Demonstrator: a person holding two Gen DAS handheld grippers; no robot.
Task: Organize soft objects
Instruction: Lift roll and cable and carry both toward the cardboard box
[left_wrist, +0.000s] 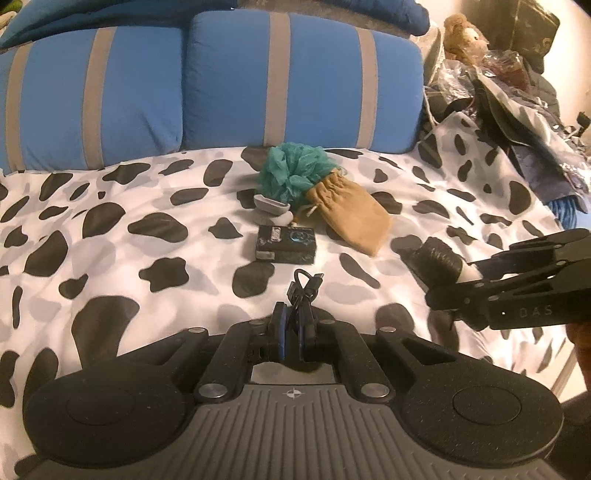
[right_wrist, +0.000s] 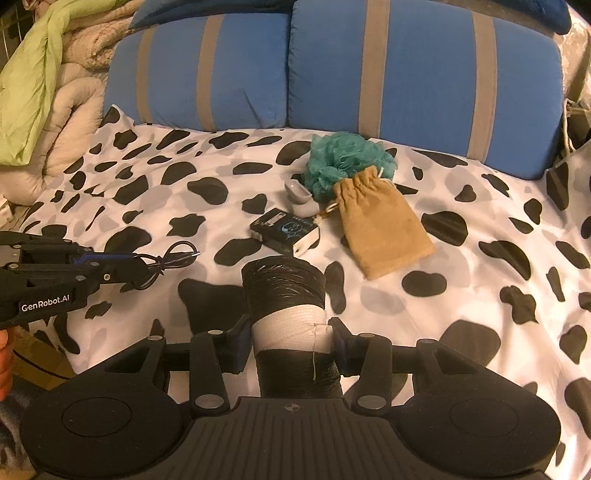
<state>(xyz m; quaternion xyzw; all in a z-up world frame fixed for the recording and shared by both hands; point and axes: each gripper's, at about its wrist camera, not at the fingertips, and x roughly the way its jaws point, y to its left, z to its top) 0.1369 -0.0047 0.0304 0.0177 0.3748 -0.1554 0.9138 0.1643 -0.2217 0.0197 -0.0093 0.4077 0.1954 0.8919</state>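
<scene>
My left gripper (left_wrist: 293, 317) is shut on a coiled black cable (left_wrist: 304, 286), held above the cow-print bedspread (left_wrist: 110, 236); from the right wrist view the same gripper (right_wrist: 142, 267) comes in from the left with the cable (right_wrist: 173, 258) hanging off its tips. My right gripper (right_wrist: 290, 332) is shut on a black roll with a white band (right_wrist: 286, 295), seen in the left wrist view as a black roll (left_wrist: 439, 256) at the right. Ahead on the bed lie a teal bath pouf (right_wrist: 347, 158), a tan drawstring pouch (right_wrist: 380, 225), a small black box (right_wrist: 282, 229) and a grey case (right_wrist: 301, 201).
Two blue pillows with grey stripes (right_wrist: 406, 74) stand along the head of the bed. A green cloth and a beige quilt (right_wrist: 48, 92) are piled at the left. In the left wrist view, clutter and a plush toy (left_wrist: 465, 35) sit at the right.
</scene>
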